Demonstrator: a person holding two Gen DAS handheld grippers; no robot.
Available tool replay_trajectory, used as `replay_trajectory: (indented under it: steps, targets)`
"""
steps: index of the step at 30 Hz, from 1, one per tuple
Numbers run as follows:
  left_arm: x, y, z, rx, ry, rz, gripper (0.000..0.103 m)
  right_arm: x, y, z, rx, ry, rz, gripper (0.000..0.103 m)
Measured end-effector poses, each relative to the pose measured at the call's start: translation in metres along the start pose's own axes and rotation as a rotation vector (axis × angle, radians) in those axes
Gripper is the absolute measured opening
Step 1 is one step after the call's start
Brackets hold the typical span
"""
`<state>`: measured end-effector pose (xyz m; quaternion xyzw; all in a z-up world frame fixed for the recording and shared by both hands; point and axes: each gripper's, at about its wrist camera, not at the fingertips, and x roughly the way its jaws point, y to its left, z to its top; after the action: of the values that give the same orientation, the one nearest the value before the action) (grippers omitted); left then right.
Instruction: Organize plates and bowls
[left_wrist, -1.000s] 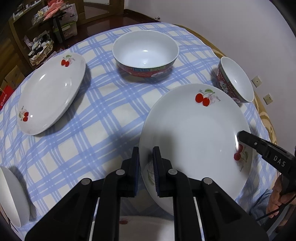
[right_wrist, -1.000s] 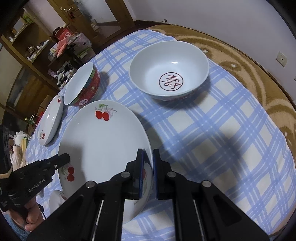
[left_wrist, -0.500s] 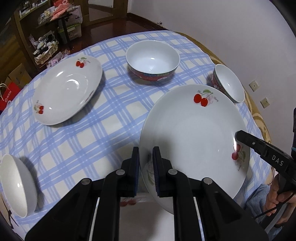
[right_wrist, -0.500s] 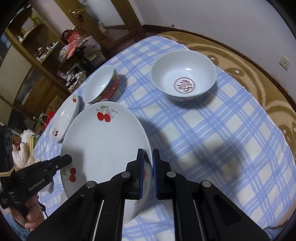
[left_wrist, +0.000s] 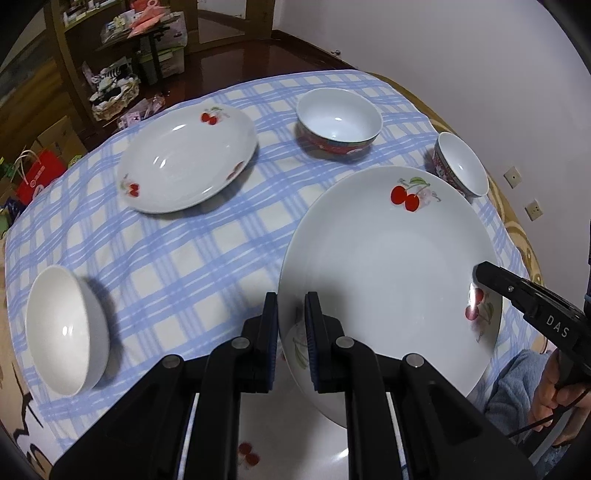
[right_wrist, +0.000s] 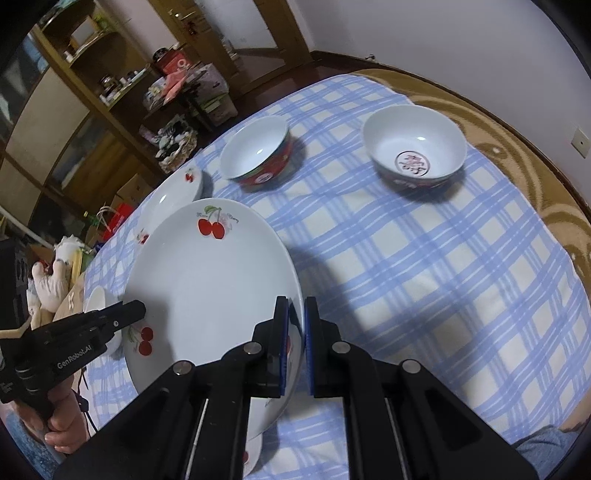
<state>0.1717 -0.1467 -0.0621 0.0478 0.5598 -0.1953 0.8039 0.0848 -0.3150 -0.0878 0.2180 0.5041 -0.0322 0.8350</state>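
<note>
A large white cherry plate (left_wrist: 388, 266) hangs tilted above the blue-checked tablecloth (left_wrist: 207, 251), held from both sides. My left gripper (left_wrist: 291, 306) is shut on its left rim. My right gripper (right_wrist: 295, 306) is shut on the opposite rim of the plate (right_wrist: 210, 280). A second cherry plate (left_wrist: 188, 162) lies at the far left. A third plate (left_wrist: 273, 443) shows under my left gripper. A red-sided bowl (left_wrist: 338, 123) stands at the back. A bowl with a red character (right_wrist: 413, 147) is at the back right, and a plain white bowl (left_wrist: 62, 332) at the near left.
The round table's brown edge (right_wrist: 517, 122) runs close to a white wall with sockets on the right. Past the table on the left are wooden shelves (right_wrist: 74, 122), a basket and a red bag (left_wrist: 37, 177) on the floor. A hand (left_wrist: 550, 398) grips the right tool.
Both grippers have risen and drawn back with the plate between them. The dishes on the table look smaller, and the white bowl and far plate have come further into view.
</note>
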Motion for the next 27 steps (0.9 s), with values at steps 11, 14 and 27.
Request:
replay_trajectory:
  steps: [11,14,27]
  targets:
    - [-0.024,0.023,-0.031,-0.025,0.003,0.027,0.014,-0.005,0.031,-0.024,-0.058,0.026,0.021,0.009]
    - [-0.025,0.022,-0.038,-0.001,0.009,0.057,0.014,-0.007,0.038,-0.031,-0.077,0.030,0.015,0.009]
    - [-0.033,0.033,-0.075,-0.035,0.036,0.025,0.014,-0.011,0.044,-0.057,-0.096,0.069,0.033,0.009]
